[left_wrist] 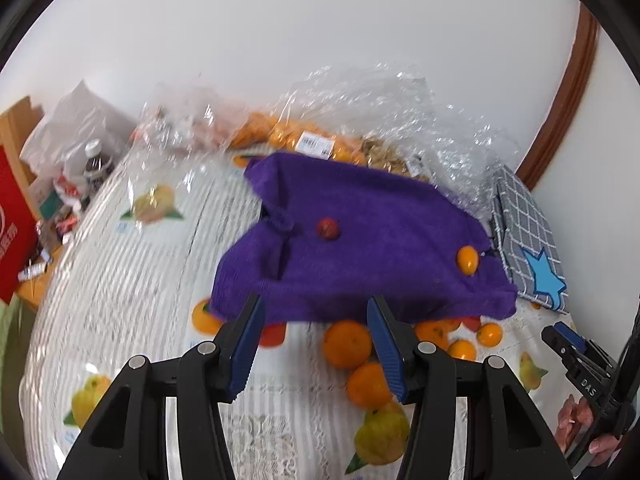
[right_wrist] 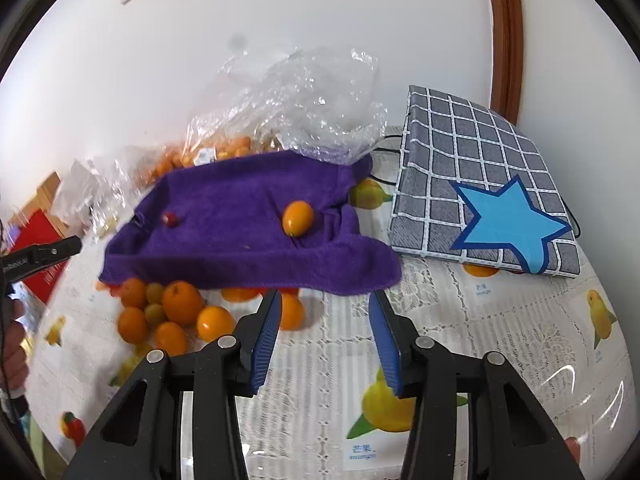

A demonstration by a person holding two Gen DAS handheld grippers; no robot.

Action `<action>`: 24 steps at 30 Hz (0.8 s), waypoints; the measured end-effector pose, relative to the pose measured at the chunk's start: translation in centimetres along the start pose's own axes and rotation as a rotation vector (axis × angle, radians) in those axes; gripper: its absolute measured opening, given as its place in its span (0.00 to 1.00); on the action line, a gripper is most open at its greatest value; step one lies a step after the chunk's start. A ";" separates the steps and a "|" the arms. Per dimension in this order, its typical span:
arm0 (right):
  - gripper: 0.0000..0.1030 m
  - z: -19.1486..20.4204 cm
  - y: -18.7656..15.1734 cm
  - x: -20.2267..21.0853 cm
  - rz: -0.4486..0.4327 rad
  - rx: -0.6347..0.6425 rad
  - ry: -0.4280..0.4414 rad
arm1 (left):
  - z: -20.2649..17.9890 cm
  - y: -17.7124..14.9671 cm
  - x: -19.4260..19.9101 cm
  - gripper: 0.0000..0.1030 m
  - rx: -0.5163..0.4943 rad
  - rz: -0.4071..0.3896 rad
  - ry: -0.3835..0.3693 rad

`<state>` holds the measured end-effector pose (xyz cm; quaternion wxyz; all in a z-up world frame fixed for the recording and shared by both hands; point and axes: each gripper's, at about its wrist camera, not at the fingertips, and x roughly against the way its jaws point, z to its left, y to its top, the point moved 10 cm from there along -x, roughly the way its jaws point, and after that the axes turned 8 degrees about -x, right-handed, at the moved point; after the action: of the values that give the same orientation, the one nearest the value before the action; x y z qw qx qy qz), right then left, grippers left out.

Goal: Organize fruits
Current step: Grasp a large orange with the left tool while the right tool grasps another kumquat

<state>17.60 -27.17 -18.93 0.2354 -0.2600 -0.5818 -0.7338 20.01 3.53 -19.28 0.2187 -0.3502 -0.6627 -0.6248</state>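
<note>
A purple towel (left_wrist: pixel 360 236) (right_wrist: pixel 244 228) lies on the table with a small orange kumquat (left_wrist: pixel 467 260) (right_wrist: pixel 297 218) and a small red fruit (left_wrist: pixel 328 228) (right_wrist: pixel 171 218) on it. Several loose oranges (left_wrist: pixel 347 343) (right_wrist: pixel 182 302) and small yellow-orange fruits lie at its near edge, some tucked under it. My left gripper (left_wrist: pixel 314 308) is open and empty just short of the towel edge. My right gripper (right_wrist: pixel 324 300) is open and empty at the towel's near right corner.
A grey checked pouch with a blue star (left_wrist: pixel 528 236) (right_wrist: pixel 484 200) lies right of the towel. Clear plastic bags of oranges (left_wrist: pixel 304 136) (right_wrist: pixel 288 108) sit behind it. A bottle (left_wrist: pixel 94 164) and red box (left_wrist: pixel 12 224) stand far left.
</note>
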 end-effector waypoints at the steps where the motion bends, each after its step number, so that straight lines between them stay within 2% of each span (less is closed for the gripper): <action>1: 0.43 -0.1 -0.2 -0.3 -0.001 0.007 -0.015 | 0.1 -0.6 -0.2 0.49 0.004 0.011 -0.007; 3: 0.43 0.0 -0.7 -0.9 0.000 0.012 -0.020 | 0.3 -1.8 -0.6 0.48 0.014 0.034 -0.007; 6: 0.42 0.7 -1.6 -2.3 0.049 0.000 0.024 | 0.5 -2.8 -0.7 0.47 0.029 0.058 -0.021; 15: 0.42 2.8 -3.2 -6.5 0.126 0.015 0.097 | -0.1 -3.2 -0.2 0.47 0.003 0.038 -0.030; 18: 0.41 3.2 -3.2 -7.6 0.128 0.016 0.117 | -0.6 -3.7 -0.6 0.47 0.011 0.032 -0.046; 19: 0.35 3.3 -3.0 -7.7 0.118 0.022 0.119 | -1.1 -4.0 -0.9 0.47 0.010 0.031 -0.060; 20: 0.33 3.4 -2.9 -7.9 0.111 0.031 0.121 | -1.5 -4.3 -1.1 0.47 0.008 0.030 -0.070; 24: 0.33 3.5 -2.9 -7.5 0.095 0.034 0.151 | -3.1 -5.2 -2.3 0.47 -0.005 0.028 -0.105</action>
<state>21.77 -22.84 -25.29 0.3177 -0.2270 -0.5617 -0.7294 17.21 0.16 -24.03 0.1912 -0.3923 -0.6667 -0.6043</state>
